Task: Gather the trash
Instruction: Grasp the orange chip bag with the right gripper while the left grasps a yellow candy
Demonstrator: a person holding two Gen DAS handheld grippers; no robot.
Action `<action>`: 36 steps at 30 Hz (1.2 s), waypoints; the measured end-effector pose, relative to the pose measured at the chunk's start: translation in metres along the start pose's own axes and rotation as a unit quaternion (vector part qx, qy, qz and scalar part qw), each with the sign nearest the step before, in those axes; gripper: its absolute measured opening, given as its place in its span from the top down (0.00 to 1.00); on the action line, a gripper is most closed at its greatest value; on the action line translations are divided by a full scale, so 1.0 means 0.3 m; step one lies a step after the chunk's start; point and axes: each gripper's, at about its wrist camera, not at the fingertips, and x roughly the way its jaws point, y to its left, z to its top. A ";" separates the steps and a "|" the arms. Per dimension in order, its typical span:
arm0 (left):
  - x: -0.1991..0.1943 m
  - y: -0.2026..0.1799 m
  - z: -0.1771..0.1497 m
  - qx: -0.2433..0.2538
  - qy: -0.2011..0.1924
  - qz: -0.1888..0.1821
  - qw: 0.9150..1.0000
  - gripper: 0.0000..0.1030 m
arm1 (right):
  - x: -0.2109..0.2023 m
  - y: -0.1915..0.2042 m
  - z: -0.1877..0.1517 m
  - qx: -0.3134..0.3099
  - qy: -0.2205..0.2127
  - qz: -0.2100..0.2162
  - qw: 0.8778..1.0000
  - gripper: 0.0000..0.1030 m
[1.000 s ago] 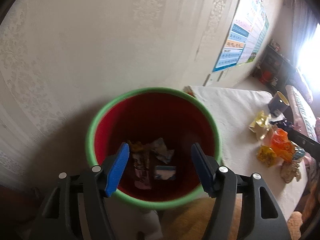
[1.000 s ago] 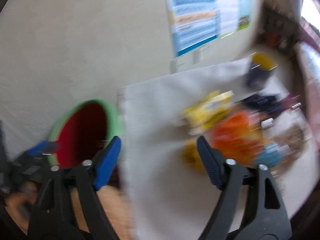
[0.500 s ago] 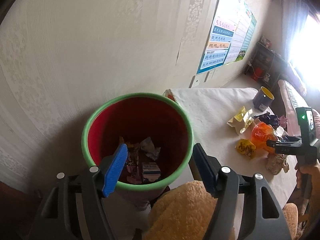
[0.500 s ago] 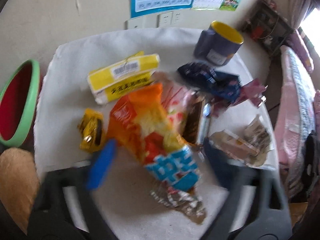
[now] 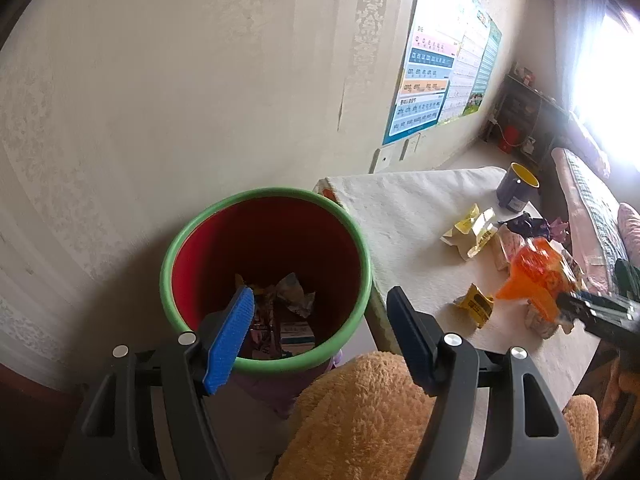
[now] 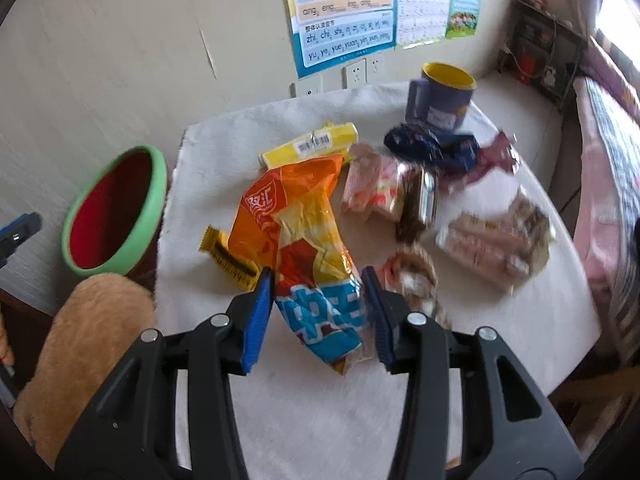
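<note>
Cream wallpapered room, a poster [image 6: 344,12] on the wall, and a round worktop [image 6: 320,408] under a white cloth that's far from tidy. The red bin [image 5: 266,280] beside it has a few wrappers at the bottom, so some's done, but a whole pile waits. The right claw [image 6: 318,312] has just been closing around the crinkly orange-and-blue snack bag [image 6: 304,248] lying on the cloth, pads apparently touching its blue end. The left claw [image 5: 320,332] hangs released and empty above the bin.
</note>
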 end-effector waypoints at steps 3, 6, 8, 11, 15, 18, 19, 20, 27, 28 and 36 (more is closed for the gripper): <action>0.003 -0.023 -0.005 0.007 0.004 -0.003 1.000 0.36 | -0.002 -0.026 -0.082 0.045 0.015 0.024 0.999 0.58; 0.016 -0.049 -0.013 0.011 0.011 -0.009 1.000 0.36 | 0.020 -0.034 -0.165 0.070 0.033 0.030 0.997 0.58; 0.027 -0.072 -0.018 0.015 0.016 -0.014 1.000 0.36 | 0.032 -0.040 -0.226 0.093 0.046 0.026 0.994 0.58; 0.052 -0.138 -0.030 0.027 0.025 -0.025 0.999 0.36 | 0.018 -0.057 -0.275 0.118 0.032 0.023 0.992 0.58; 0.106 -0.255 -0.031 0.047 0.039 -0.045 0.997 0.36 | -0.037 -0.100 -0.285 0.132 -0.015 -0.003 0.991 0.58; 0.174 -0.392 -0.031 0.074 0.057 -0.066 0.993 0.36 | -0.053 -0.134 -0.290 0.140 -0.037 -0.021 0.989 0.58; 0.189 -0.424 -0.032 0.085 0.058 -0.067 0.992 0.36 | -0.054 -0.147 -0.296 0.146 -0.040 -0.021 0.988 0.58; 0.215 -0.469 -0.034 0.103 0.061 -0.063 0.991 0.36 | -0.053 -0.161 -0.300 0.151 -0.041 -0.017 0.987 0.58; 0.389 -0.605 -0.051 0.115 0.107 -0.059 0.986 0.38 | -0.026 -0.191 -0.314 0.166 -0.034 0.012 0.985 0.58; 0.423 -0.613 -0.057 0.115 0.119 -0.058 0.984 0.39 | -0.021 -0.191 -0.312 0.166 -0.033 0.016 0.985 0.57; 0.471 -0.630 -0.086 0.116 0.147 -0.076 0.979 0.65 | -0.008 -0.193 -0.309 0.164 -0.029 0.028 0.986 0.57</action>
